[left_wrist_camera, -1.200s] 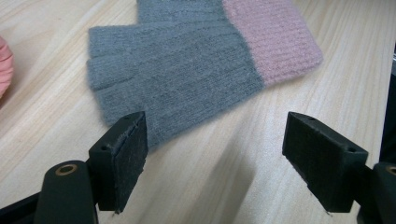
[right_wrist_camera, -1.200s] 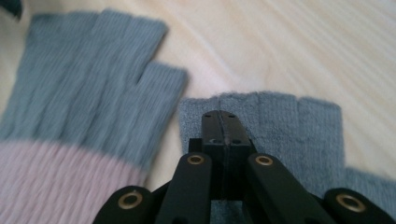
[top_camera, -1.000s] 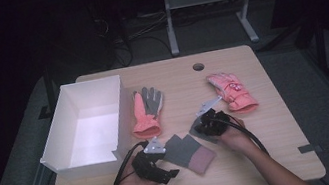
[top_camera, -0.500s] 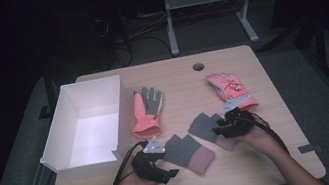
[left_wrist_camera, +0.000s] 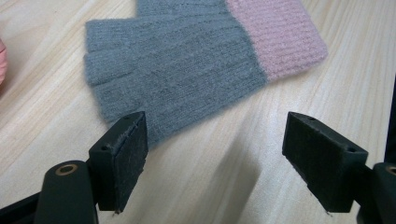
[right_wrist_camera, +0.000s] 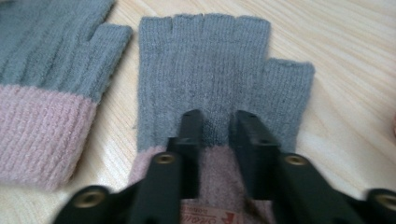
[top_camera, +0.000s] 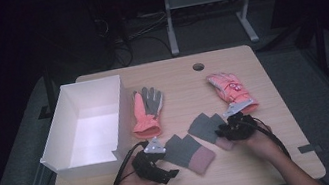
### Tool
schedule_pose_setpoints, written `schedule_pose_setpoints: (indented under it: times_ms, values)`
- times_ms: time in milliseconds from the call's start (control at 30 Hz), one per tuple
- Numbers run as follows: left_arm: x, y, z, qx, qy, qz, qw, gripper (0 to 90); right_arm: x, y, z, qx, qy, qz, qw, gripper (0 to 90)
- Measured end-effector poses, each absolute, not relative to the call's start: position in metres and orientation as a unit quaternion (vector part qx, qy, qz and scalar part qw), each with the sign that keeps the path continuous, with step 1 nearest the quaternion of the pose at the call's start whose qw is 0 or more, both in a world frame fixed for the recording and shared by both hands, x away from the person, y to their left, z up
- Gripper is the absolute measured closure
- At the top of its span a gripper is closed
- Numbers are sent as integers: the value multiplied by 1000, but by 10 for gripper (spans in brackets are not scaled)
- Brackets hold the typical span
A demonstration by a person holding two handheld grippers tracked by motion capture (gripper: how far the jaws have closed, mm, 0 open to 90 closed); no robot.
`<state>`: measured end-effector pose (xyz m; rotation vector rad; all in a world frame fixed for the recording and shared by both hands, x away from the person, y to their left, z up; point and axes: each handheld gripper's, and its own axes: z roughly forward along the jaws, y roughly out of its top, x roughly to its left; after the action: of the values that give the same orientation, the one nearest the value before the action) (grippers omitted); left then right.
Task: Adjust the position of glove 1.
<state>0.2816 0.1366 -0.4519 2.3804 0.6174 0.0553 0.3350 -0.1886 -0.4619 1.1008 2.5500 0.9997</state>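
Two grey fingerless gloves with pink cuffs lie near the table's front edge. One glove (top_camera: 188, 152) (left_wrist_camera: 177, 70) lies flat, and my left gripper (top_camera: 161, 168) (left_wrist_camera: 215, 154) hovers open just beside its finger end, jaws wide apart over bare wood. The other glove (top_camera: 205, 127) (right_wrist_camera: 210, 79) lies a little to the right, fingers pointing away. My right gripper (top_camera: 226, 131) (right_wrist_camera: 217, 133) is shut on this glove where the grey knit meets the pink cuff, with a label showing under the jaws.
A white open box (top_camera: 56, 156) stands at the left. A pink and grey work glove (top_camera: 146, 109) lies beside it, and a pink glove (top_camera: 229, 89) lies at the right. A round hole (top_camera: 198, 66) is in the table's far side.
My right gripper has pulled its grey glove to the right, away from the other glove, so the two lie apart. The left gripper has barely moved.
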Motion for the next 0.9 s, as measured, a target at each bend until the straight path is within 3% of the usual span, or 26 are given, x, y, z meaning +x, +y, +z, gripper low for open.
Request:
schedule_pose_setpoints:
  times_ms: [33, 100, 600, 900]
  values:
    - [281, 136, -452, 910, 240, 22, 338, 219, 334, -186, -461, 364, 864, 333, 101, 800]
    - [280, 137, -451, 910, 238, 24, 337, 219, 334, -185, -461, 361, 866, 331, 101, 819]
    - [282, 140, -450, 906, 248, 28, 342, 218, 327, -193, -435, 366, 839, 392, 93, 839]
    - [277, 145, -448, 905, 252, 34, 341, 218, 313, -169, -421, 352, 832, 423, 71, 840]
